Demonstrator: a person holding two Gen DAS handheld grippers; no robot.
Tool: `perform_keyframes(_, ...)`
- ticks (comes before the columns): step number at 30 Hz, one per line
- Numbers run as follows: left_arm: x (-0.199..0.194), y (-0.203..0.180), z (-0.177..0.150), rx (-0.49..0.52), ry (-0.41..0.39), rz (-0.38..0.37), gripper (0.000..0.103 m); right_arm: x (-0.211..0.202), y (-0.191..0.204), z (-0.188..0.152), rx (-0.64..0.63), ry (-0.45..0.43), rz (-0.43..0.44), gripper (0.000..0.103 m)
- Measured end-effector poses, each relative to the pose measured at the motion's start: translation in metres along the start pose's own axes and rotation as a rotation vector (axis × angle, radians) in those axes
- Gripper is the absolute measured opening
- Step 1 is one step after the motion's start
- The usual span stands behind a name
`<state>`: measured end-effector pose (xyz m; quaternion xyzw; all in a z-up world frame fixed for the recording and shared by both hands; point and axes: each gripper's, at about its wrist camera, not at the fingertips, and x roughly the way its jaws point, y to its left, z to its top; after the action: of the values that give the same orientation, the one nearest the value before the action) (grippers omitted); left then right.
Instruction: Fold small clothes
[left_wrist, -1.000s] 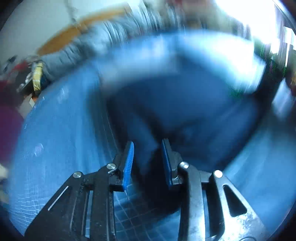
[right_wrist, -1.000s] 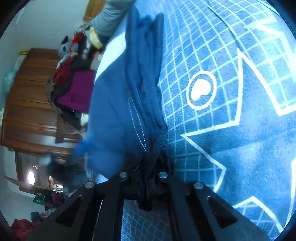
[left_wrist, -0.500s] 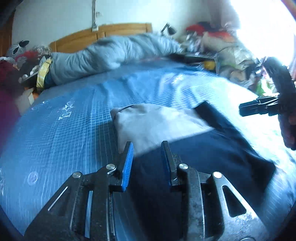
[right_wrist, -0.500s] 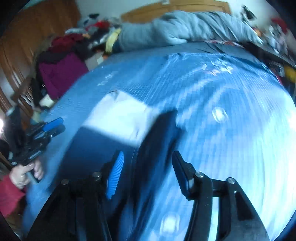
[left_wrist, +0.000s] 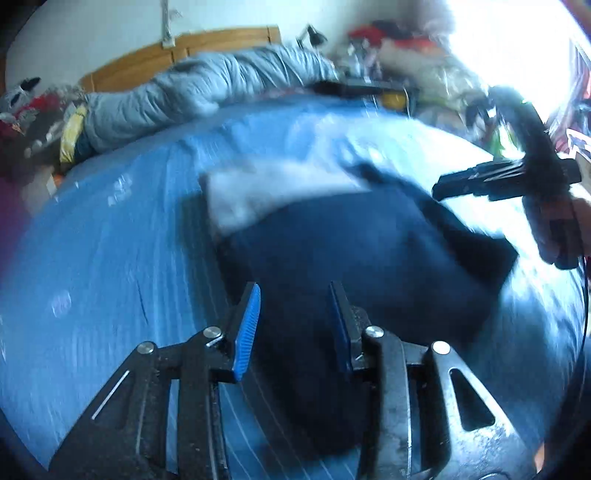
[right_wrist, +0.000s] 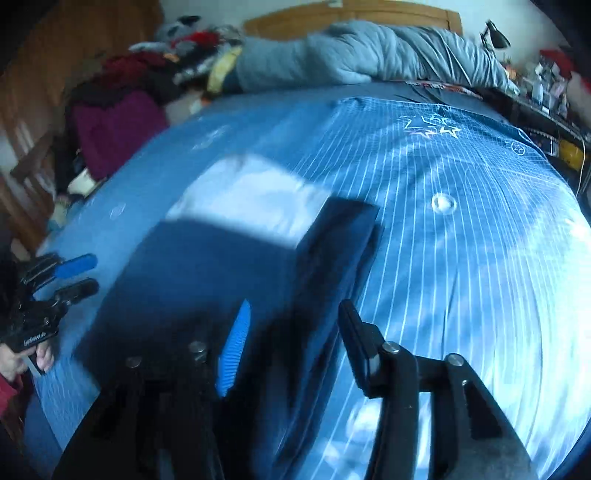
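A dark navy garment (left_wrist: 351, 258) lies flat on the blue grid-patterned bedsheet (left_wrist: 110, 258), with sunlight bleaching its far end pale. In the right wrist view the same garment (right_wrist: 207, 269) has a folded strip along its right edge. My left gripper (left_wrist: 294, 295) hovers above the garment's near end. Its jaws are opening, and no cloth sits between the blue pads (left_wrist: 247, 332). My right gripper (right_wrist: 294, 310) hangs over the garment's right side, jaws also opening and clear of the cloth. Each view shows the other gripper: the right gripper (left_wrist: 443, 188) and the left gripper (right_wrist: 85, 273).
A grey duvet (right_wrist: 369, 55) is bunched along the wooden headboard (left_wrist: 207, 44). Piled clothes (right_wrist: 118, 122) fill the left bedside, and clutter with a black lamp (right_wrist: 495, 33) lines the right side. A hand (right_wrist: 40, 360) grips the left tool's handle.
The right gripper was shut on the bunched dark cloth and has let go and risen. The left gripper has lifted too. The garment now lies spread on the bed.
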<state>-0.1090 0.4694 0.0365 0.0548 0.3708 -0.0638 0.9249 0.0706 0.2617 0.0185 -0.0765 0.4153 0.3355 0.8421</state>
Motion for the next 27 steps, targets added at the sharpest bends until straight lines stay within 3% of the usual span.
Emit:
perform_keyframes(2,0.007,-0.014,-0.031,0.021,0.069,0.068,0.038,0.002,0.009,-0.038,-0.014,0.064,-0.017,0.065)
perform_keyframes(4,-0.008,-0.015,-0.036,-0.019,0.057,0.07,0.039,0.005,0.016,-0.06,-0.017,0.12,-0.047,0.068)
perform_keyframes(5,-0.015,-0.012,-0.032,-0.044,0.062,0.071,0.04,-0.006,0.02,-0.063,-0.008,0.1,-0.062,0.068)
perform_keyframes(7,-0.034,-0.004,-0.031,-0.122,0.045,0.109,0.056,-0.032,0.021,-0.062,0.02,0.057,-0.069,0.068)
perform_keyframes(9,-0.055,0.008,-0.041,-0.198,0.033,0.184,0.068,-0.061,0.019,-0.068,0.031,-0.018,-0.125,0.079)
perform_keyframes(10,-0.058,0.012,-0.045,-0.219,0.04,0.214,0.071,-0.072,0.018,-0.075,0.029,-0.038,-0.19,0.088)
perform_keyframes(14,-0.054,0.036,-0.071,-0.325,0.128,0.309,0.071,-0.091,0.003,-0.108,0.105,0.01,-0.29,0.091)
perform_keyframes(18,-0.038,0.047,-0.097,-0.426,0.232,0.289,0.075,-0.099,0.006,-0.141,0.151,0.086,-0.333,0.091)
perform_keyframes(22,-0.035,0.05,-0.1,-0.448,0.236,0.32,0.095,-0.092,0.011,-0.173,0.181,0.128,-0.332,0.095)
perform_keyframes(24,-0.033,0.05,-0.101,-0.463,0.257,0.329,0.103,-0.094,0.014,-0.183,0.169,0.094,-0.35,0.103)
perform_keyframes(27,-0.03,0.052,-0.097,-0.477,0.266,0.323,0.103,-0.098,0.017,-0.194,0.156,0.04,-0.35,0.103)
